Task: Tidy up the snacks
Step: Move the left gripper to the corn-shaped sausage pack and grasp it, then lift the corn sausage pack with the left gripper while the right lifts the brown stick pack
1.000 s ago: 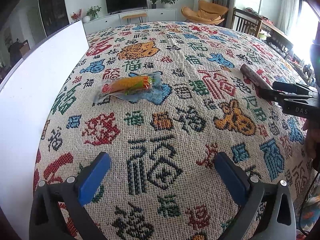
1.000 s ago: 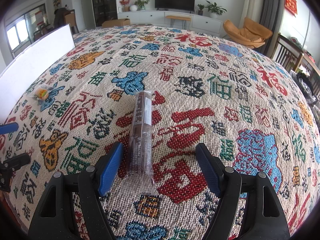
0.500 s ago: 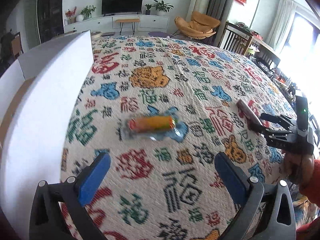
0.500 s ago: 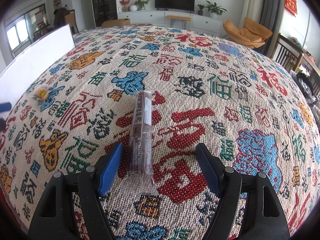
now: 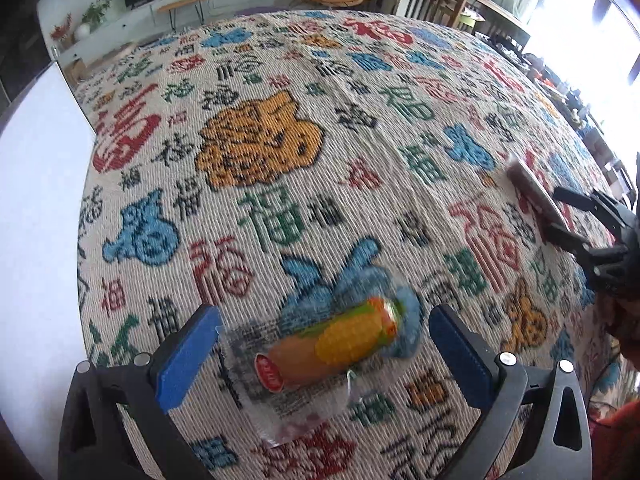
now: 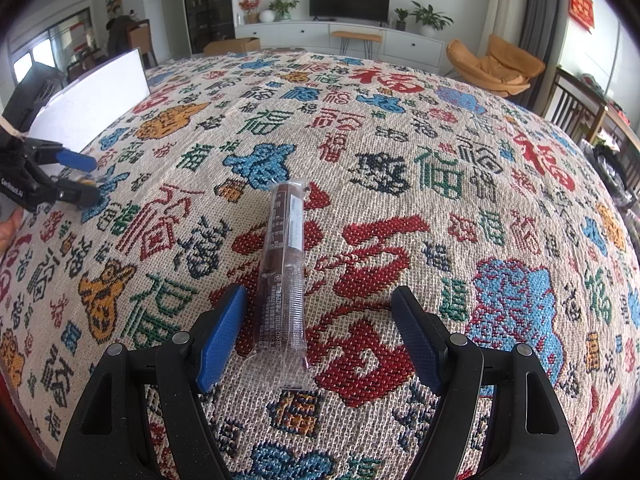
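A clear packet with an orange and yellow corn-print snack (image 5: 336, 348) lies on the patterned tablecloth (image 5: 280, 128), between the open fingers of my left gripper (image 5: 324, 352). A long brown snack stick in clear wrap (image 6: 284, 260) lies lengthwise on the cloth, its near end between the open fingers of my right gripper (image 6: 320, 336). The brown stick (image 5: 534, 192) also shows at the right of the left wrist view, at the tips of the right gripper (image 5: 568, 216). The left gripper (image 6: 80, 180) shows at the far left of the right wrist view.
A white foam box (image 5: 36, 232) stands along the left edge of the table; it also shows in the right wrist view (image 6: 92, 100). Chairs (image 6: 492, 68) and a TV cabinet (image 6: 344, 36) stand beyond the table. The cloth's right edge drops off near dark chairs (image 6: 580, 112).
My left gripper has moved forward and down to the corn snack packet, which now lies between its open fingers. The right gripper has stayed still around the brown stick.
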### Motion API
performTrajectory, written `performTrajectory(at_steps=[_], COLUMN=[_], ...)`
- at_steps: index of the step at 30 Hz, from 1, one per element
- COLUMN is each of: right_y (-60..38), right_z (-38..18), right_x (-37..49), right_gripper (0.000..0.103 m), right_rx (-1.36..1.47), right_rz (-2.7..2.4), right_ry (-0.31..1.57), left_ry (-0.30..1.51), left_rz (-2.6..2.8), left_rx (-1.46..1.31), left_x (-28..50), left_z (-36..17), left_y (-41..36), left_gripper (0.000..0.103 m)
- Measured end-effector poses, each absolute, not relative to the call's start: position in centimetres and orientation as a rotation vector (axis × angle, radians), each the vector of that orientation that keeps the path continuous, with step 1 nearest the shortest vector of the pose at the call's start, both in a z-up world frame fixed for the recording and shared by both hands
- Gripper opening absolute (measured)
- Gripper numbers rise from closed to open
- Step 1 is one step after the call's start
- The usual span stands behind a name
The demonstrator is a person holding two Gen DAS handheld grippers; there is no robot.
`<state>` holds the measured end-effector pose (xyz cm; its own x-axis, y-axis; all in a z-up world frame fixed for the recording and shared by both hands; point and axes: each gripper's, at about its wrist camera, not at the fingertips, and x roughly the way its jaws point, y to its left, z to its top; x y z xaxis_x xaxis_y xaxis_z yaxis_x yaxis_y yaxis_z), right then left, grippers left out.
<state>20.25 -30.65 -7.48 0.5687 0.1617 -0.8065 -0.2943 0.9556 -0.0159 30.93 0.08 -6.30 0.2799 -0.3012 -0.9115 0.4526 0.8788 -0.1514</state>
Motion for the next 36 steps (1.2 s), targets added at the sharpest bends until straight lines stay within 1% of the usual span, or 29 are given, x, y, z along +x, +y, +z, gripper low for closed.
performTrajectory(at_steps=[5, 14, 20, 24, 25, 26, 27, 28, 33, 36], right_y=[-30.7, -30.7, -30.7, -30.7, -30.7, -30.7, -30.7, -30.7, -30.7, -30.7], right_z=[-7.5, -7.5, -7.5, -7.5, -7.5, -7.5, -7.5, -7.5, -7.5, -7.5], right_x=[20.2, 20.2, 20.2, 20.2, 20.2, 20.2, 20.2, 20.2, 20.1, 20.1], right_gripper=[0.077, 0.077, 0.077, 0.077, 0.077, 0.077, 0.077, 0.077, 0.077, 0.077], right_rx=[-0.155, -0.155, -0.155, -0.155, -0.155, -0.155, -0.155, -0.155, -0.155, -0.155], right_rz=[0.269, 0.269, 0.269, 0.269, 0.269, 0.269, 0.269, 0.269, 0.269, 0.269], right_ry=[0.929, 0.929, 0.928, 0.928, 0.928, 0.928, 0.928, 0.928, 0.928, 0.928], left_ry=[1.228, 1.239, 1.177, 1.143, 1.135, 1.122, 1.095, 1.076, 1.072, 1.058], left_rz=[-0.572, -0.662, -0.525, -0.443, -0.411, -0.414, -0.427, -0.418, -0.367, -0.358], left_rx=[0.097, 0.107, 0.108, 0.227, 0.274, 0.275, 0.24, 0.24, 0.152, 0.046], left_x=[27.3, 23.5, 24.9, 26.0, 26.0, 25.8, 25.5, 25.2, 24.4, 23.9], left_z=[-5.8, -5.4, -4.7, -5.6, -6.1, -6.4, -6.0, -5.7, -5.1, -4.3], left_y=[0.8, -2.5, -2.5, -4.2, -4.9, -5.1, -4.7, -4.6, -3.3, -2.2], left_gripper=[0.103, 0.103, 0.103, 0.102, 0.092, 0.088, 0.066, 0.046, 0.04, 0.033])
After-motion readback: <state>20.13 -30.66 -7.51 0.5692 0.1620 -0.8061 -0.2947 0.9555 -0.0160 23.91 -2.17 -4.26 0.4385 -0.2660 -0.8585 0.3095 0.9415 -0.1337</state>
